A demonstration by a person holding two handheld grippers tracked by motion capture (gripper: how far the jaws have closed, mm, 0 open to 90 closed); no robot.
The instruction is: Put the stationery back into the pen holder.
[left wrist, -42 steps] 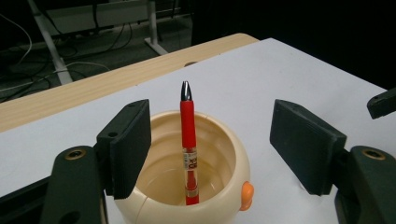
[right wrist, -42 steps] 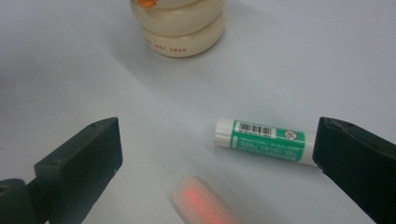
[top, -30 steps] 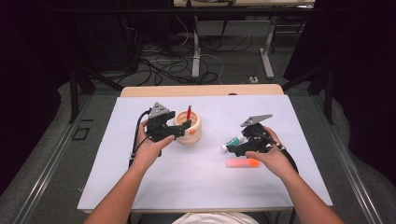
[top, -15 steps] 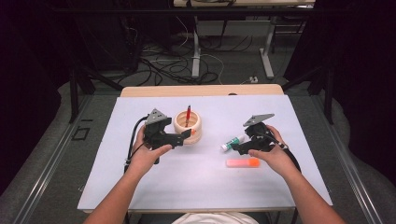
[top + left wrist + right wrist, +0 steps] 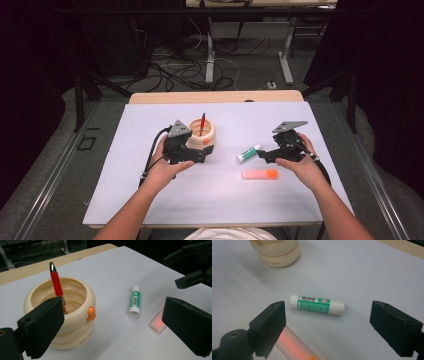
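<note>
A cream duck-shaped cup stands mid-table with a red pen upright in it. My left gripper sits just in front of the cup; its jaws have just been opening and stand open with nothing between them. In the left gripper view the cup and pen are by the left jaw. A green-and-white glue stick lies flat, and my right gripper is open just right of it. In the right gripper view the glue stick lies ahead between the wide jaws, untouched.
An orange highlighter lies nearer the person than the glue stick, below the right gripper's jaws. The white sheet covers the table, with a wooden edge at the back. Cables and table legs cover the floor beyond.
The left gripper has pulled back from over the cup toward the person, leaving the pen standing in it. The right gripper has edged slightly by the glue stick.
</note>
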